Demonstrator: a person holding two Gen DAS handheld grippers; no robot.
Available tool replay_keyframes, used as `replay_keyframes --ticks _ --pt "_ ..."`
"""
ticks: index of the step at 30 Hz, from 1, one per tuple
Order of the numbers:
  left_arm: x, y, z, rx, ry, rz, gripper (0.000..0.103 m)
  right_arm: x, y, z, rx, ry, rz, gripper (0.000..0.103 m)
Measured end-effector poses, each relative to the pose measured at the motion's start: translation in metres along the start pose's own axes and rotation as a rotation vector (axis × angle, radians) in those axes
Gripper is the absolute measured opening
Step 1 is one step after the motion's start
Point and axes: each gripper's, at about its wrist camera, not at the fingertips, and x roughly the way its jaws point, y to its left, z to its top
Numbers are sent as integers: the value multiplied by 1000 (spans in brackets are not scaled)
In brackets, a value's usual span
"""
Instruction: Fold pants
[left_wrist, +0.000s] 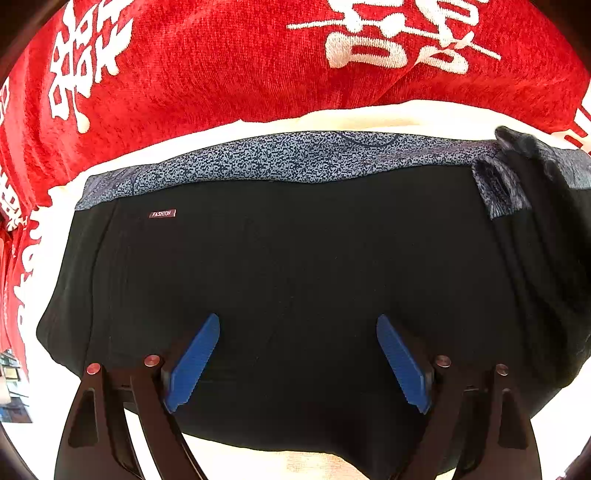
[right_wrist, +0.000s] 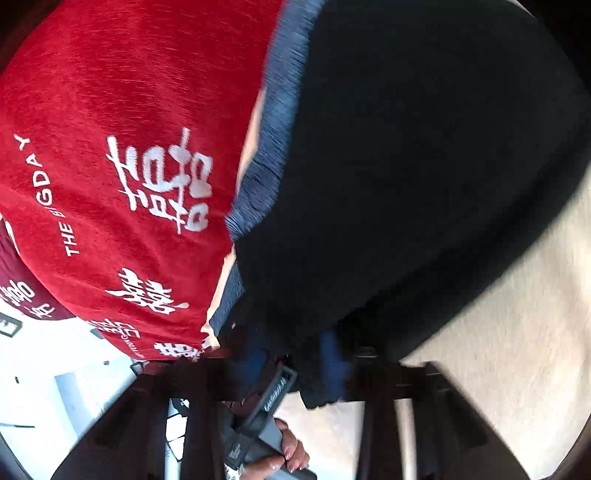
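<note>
Item: black pants (left_wrist: 295, 258), folded into a compact block on a cream surface (left_wrist: 388, 114), speckled blue waistband (left_wrist: 295, 155) along the far edge, small "FASHION" label (left_wrist: 162, 213) near the left corner. Red blanket (left_wrist: 203, 66) with white characters lies just beyond.

Left gripper (left_wrist: 297, 363): I hold it over the near half of the pants, blue pads (left_wrist: 192, 363) spread wide, nothing between them.

Right gripper (right_wrist: 295, 354): view is motion-blurred. Dark cloth sits at its fingertips, but I cannot tell whether the fingers are clamped on it or merely brushing it.

Hazards, as I judge them:
- The bunched flap (left_wrist: 524, 173) at the right end may spring loose and undo the fold.
- A fast sweep on the right side could drag the whole stack toward the blanket.
- If I press down with the left fingers spread, a pad may catch the top layer and wrinkle it.
</note>
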Motion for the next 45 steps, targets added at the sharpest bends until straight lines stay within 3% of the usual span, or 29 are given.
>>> replay_keyframes --ticks 4,6,10,12,13,15,17,19,21,24,28,29,30,31,34,36,40,42,45 --pt "-8 7 9 -30 48 -28 88 -18 27 0 -140 17 -20 6" --pt "-20 11 13 -54 29 -62 88 -20 35 -12 -235 68 -85 6" --pt "-38 4 25 -21 -5 -68 88 4 16 -26 -313 157 -233 10" --pt "-44 0 33 -22 -9 -93 88 7 12 -23 -313 149 -219 12" --pt "-45 -1 36 -27 -11 -105 88 6 15 -23 -322 153 -216 14" --pt "-45 -8 44 -41 -3 -133 88 1 24 -28 -375 186 -228 40" --pt "-42 -15 51 -53 15 -144 88 -5 32 -37 -422 207 -234 49" --pt "-39 -21 57 -79 37 -185 88 -18 35 -46 -456 186 -251 49" --pt "-32 -28 60 -91 72 -235 88 -31 21 -45 -391 158 -232 49" --pt "-20 -44 61 -60 128 -302 88 -35 -9 -34 -232 142 -172 49" --pt "-14 -51 61 -33 123 -298 88 -34 -35 -20 -84 96 -29 49" --pt "-14 -51 61 -38 126 -294 88 -30 -37 -19 -54 85 -5 41" --pt "-14 -52 62 -40 128 -286 88 -32 -42 -18 -30 76 7 16" --pt "-18 -53 64 -35 121 -272 88 -31 -42 -18 -21 81 9 11" --pt "-33 -52 69 6 48 -216 88 -29 -26 -21 -93 83 -3 11" --pt "-32 -50 70 31 47 -167 88 -17 -16 -22 -124 109 -48 13" --pt "-47 -39 68 28 35 -193 88 -5 -2 -28 -214 271 -154 20" --pt "-61 -39 70 60 4 -205 88 -33 21 -30 -384 232 -190 21" --pt "-70 -60 81 81 -5 -242 88 -74 45 -4 -542 91 -264 21"
